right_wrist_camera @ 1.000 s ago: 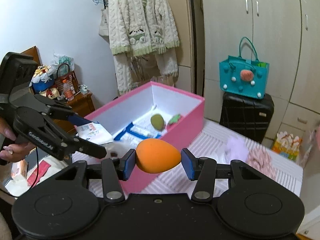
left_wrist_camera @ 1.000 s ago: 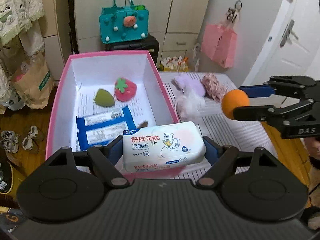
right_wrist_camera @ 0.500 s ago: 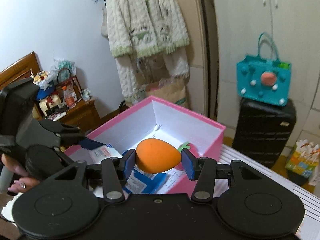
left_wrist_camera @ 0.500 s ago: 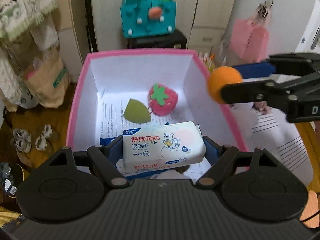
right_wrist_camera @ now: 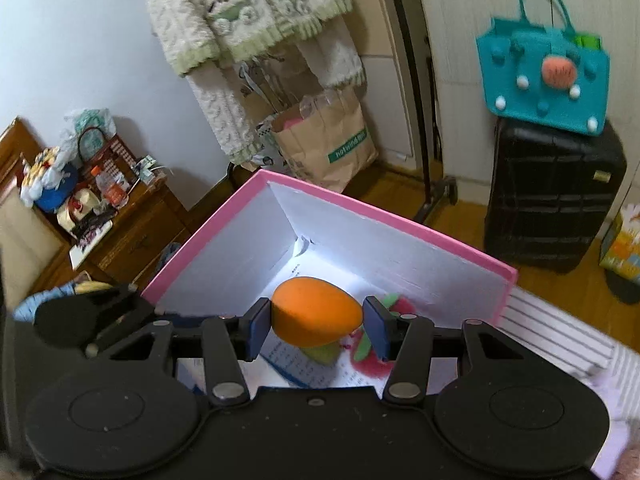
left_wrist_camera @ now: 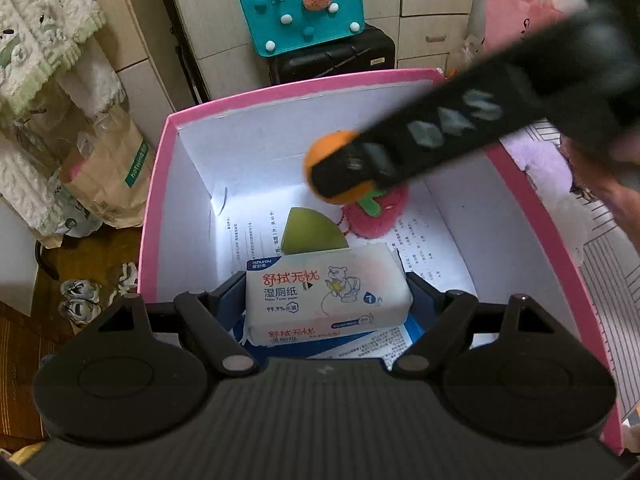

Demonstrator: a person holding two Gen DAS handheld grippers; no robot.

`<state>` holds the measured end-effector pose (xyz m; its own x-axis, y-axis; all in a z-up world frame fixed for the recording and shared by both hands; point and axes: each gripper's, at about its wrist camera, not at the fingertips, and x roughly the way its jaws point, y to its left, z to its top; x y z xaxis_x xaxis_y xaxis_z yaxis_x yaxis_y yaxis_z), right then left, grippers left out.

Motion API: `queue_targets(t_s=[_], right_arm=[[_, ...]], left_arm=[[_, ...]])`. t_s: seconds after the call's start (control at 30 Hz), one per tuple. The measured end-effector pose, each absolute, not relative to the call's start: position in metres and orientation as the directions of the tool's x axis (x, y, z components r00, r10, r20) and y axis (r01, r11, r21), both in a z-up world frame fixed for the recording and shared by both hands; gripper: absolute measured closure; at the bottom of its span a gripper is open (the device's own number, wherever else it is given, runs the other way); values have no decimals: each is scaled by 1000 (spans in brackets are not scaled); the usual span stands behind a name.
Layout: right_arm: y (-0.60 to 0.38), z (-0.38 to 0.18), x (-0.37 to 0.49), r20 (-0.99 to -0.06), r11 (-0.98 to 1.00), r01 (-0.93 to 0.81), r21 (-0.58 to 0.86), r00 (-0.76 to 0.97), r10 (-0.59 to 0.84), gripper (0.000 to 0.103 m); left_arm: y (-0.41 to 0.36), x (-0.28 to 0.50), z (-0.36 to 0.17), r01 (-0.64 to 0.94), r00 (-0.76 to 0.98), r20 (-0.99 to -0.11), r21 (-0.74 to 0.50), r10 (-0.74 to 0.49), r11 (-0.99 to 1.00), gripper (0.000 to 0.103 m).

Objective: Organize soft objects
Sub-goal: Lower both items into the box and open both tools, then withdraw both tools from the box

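My left gripper (left_wrist_camera: 326, 300) is shut on a white wet-wipes pack (left_wrist_camera: 326, 294) and holds it over the near end of the pink box (left_wrist_camera: 154, 208). My right gripper (right_wrist_camera: 316, 322) is shut on an orange sponge egg (right_wrist_camera: 316, 316) and holds it over the box's far half; the orange sponge egg also shows in the left wrist view (left_wrist_camera: 324, 152). Inside the box lie a green sponge (left_wrist_camera: 308, 232), a pink strawberry plush (left_wrist_camera: 376, 216) and a blue pack (left_wrist_camera: 412, 326) under the wipes.
Purple and white fluffy things (left_wrist_camera: 544, 160) lie on the striped table right of the box. A teal bag (right_wrist_camera: 544, 76) sits on a black suitcase (right_wrist_camera: 552, 200) behind. A brown paper bag (right_wrist_camera: 328, 140) stands on the floor to the left.
Both grippers have moved over the box and down towards it. The orange egg went from the box's right edge to above the strawberry. Both still hold their objects.
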<state>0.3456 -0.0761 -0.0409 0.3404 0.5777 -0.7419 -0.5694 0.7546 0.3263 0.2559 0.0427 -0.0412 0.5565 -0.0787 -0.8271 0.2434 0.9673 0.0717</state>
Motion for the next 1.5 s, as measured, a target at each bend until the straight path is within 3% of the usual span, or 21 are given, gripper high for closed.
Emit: queue_targets(t_s=[0.2,0.57,1.0,1.5], right_arm=[[-71,-56,366,-737,752,-500,428,289,612,44],[-88,-37,338,-707,730,-544,414,313,634,38],[-128,22,262,-666,728,-622,287,417,618,38],[-166,67,176,-663,715,-671,197,446,601,38]], left_arm=[[43,251,-34,251,612,-787,103,-75,963,20],[75,227,-14,220,631,-752,-61,-189,974,18],[65,176,27,253,711,-684,34,-162,967,15],[33,119,64,339,682,-708,80,-186,937,11]])
